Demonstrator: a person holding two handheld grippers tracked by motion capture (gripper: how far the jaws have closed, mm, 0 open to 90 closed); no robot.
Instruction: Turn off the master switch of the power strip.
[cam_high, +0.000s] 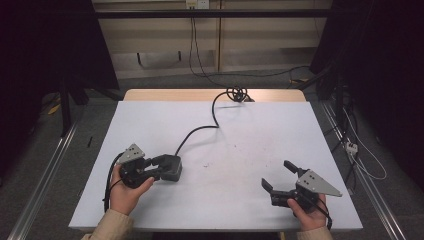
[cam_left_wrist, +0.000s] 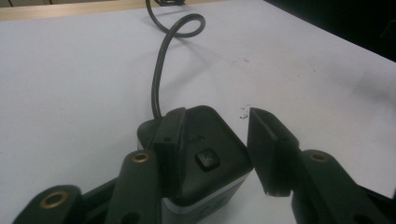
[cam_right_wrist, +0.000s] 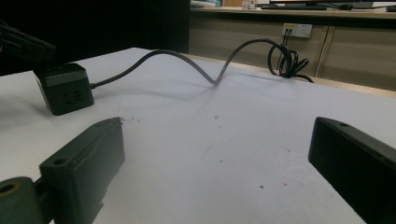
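Black jaws of the left claw (cam_left_wrist: 219, 154) are seen straddling the power cube (cam_left_wrist: 205, 158): one pad lies against the cube's near side, the other stands just apart from its opposite edge, so no pinch is held. Half-wide is the state. The cube is thus between the jaws, resting on the white table (cam_high: 250, 140).

Step judged: release of the cube, set down at the left claw. Next move calls for the left claw to be backed straight off the cube without dragging it or its cable (cam_high: 200, 131), which runs away from the claw to a coil (cam_high: 237, 93) at the far table edge.

The right claw (cam_high: 280, 176) is held wide, nothing between its jaws, well apart from the cube.

Counted: one cube, one cable, two claws, one table.
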